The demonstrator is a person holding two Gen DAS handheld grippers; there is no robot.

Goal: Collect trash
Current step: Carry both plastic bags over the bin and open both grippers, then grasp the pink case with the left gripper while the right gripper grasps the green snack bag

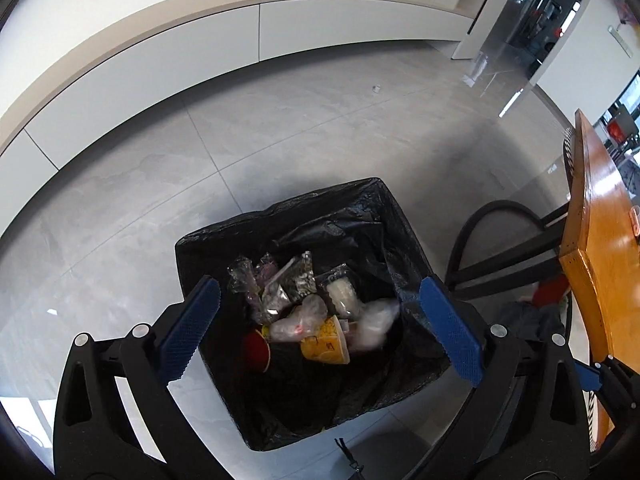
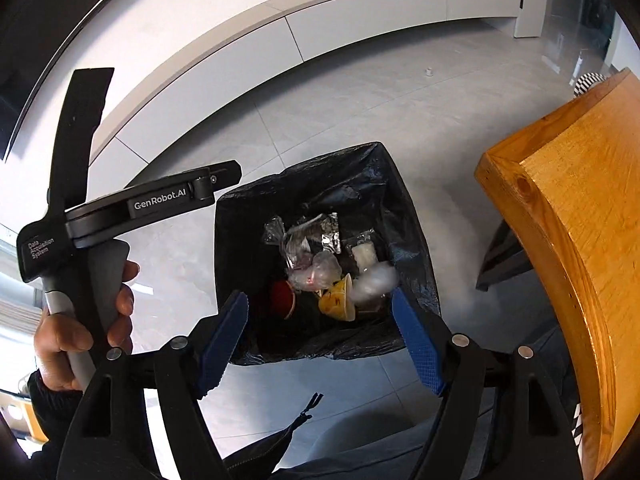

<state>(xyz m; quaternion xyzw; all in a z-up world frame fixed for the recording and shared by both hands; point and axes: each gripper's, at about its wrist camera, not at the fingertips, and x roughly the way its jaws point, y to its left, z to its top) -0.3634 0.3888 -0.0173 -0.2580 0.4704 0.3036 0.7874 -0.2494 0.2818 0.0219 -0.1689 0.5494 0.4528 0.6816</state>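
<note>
A square bin lined with a black bag (image 1: 362, 208) stands on the grey tile floor; it also shows in the right wrist view (image 2: 320, 176). Inside lie clear wrappers (image 1: 276, 280), a yellow paper cup (image 1: 326, 340), a red cup (image 1: 256, 350) and a blurred white plastic piece (image 1: 376, 318) (image 2: 376, 278). My left gripper (image 1: 320, 308) is open and empty above the bin. My right gripper (image 2: 320, 320) is open and empty above the bin's near edge. The left gripper's body (image 2: 160, 200) and the hand holding it show at the left of the right wrist view.
A wooden table corner (image 2: 560, 208) juts in at the right, also in the left wrist view (image 1: 592, 264). A black chair frame (image 1: 500, 240) stands beside the bin. A low white cabinet (image 1: 200, 60) runs along the wall. A small white scrap (image 1: 376, 89) lies on the floor.
</note>
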